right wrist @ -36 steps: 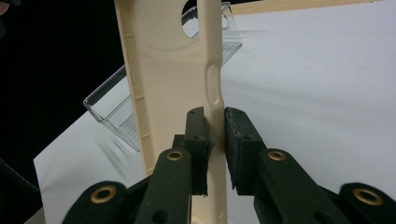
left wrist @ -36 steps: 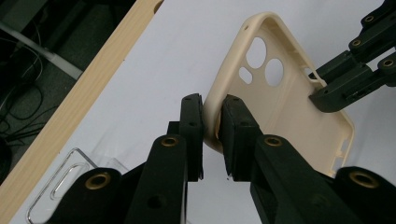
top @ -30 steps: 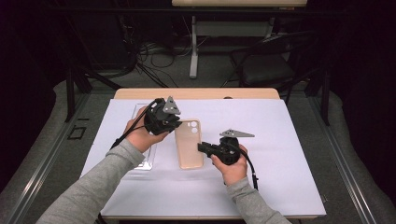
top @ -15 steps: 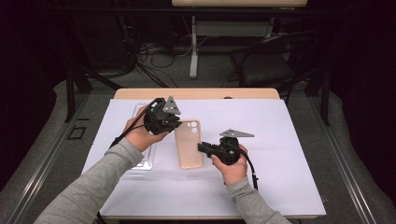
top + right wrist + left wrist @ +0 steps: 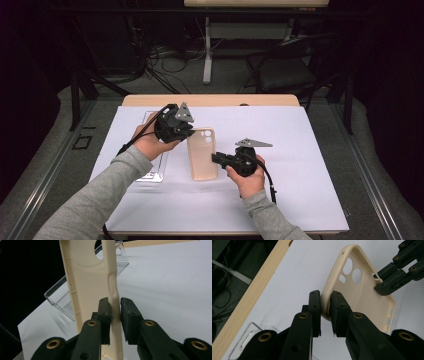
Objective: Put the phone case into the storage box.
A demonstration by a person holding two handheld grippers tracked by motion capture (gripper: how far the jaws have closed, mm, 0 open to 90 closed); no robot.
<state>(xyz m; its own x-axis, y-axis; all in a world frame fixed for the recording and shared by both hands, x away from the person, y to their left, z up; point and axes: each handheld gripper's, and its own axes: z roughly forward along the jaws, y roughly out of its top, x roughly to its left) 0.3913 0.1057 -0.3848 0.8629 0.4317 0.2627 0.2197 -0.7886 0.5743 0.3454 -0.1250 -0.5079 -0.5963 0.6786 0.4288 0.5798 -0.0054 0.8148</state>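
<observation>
Right gripper (image 5: 216, 158) is clamped on the near long wall of the beige phone case (image 5: 202, 154); in the right gripper view the rim (image 5: 111, 297) sits between my jaws. Left gripper (image 5: 186, 131) is clenched on the far corner by the camera cutouts (image 5: 350, 270). The case sits mid-table on the white sheet (image 5: 300, 150), its underside hidden. I judge it light, soft and bendy, slightly slick: grip the walls, not the thin back panel, and don't pull the ends apart. Clear tray (image 5: 150, 165) lies just left of it. Open room to the right; the far wooden table edge (image 5: 210, 100) is well apart.
</observation>
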